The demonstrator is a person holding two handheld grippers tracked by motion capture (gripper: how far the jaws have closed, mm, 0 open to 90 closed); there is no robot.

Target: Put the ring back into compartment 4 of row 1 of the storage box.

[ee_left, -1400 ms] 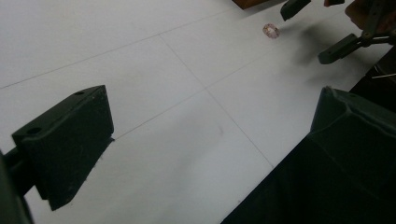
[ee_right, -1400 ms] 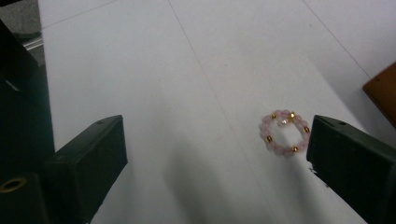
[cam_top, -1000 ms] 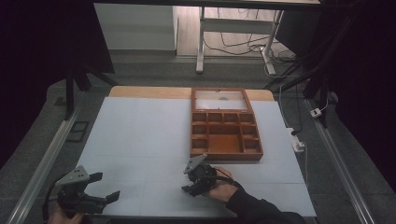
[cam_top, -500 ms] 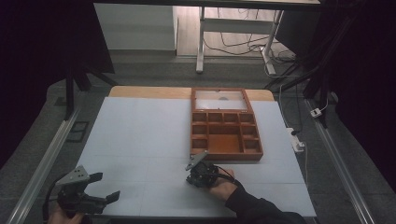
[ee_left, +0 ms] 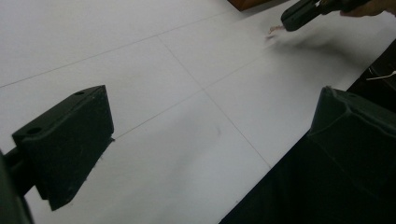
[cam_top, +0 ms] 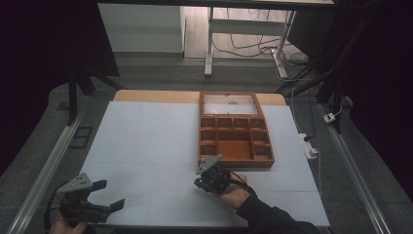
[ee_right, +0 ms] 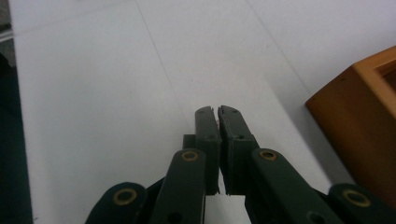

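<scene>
Hanging over the near left corner of the table (cam_top: 146, 141), the left gripper (cam_top: 109, 195) has its fingers (ee_left: 70, 140) spread wide. Nothing lies between them, and they touch nothing. In its own view bare white tabletop shows in the gap.

Further right, near the middle of the table's near edge, the right gripper (ee_right: 216, 114) is held low over the white surface in a hand (cam_top: 233, 194). Its fingers are clenched together, with a hairline gap left between the pads. In the left gripper view a small pinkish speck (ee_left: 273, 31) sits right at the tips. It is too blurred to tell what it is, or whether it is pinched.

Just beyond and to the right stands the wooden box (cam_top: 236, 164), close to the right gripper but apart from it.
</scene>
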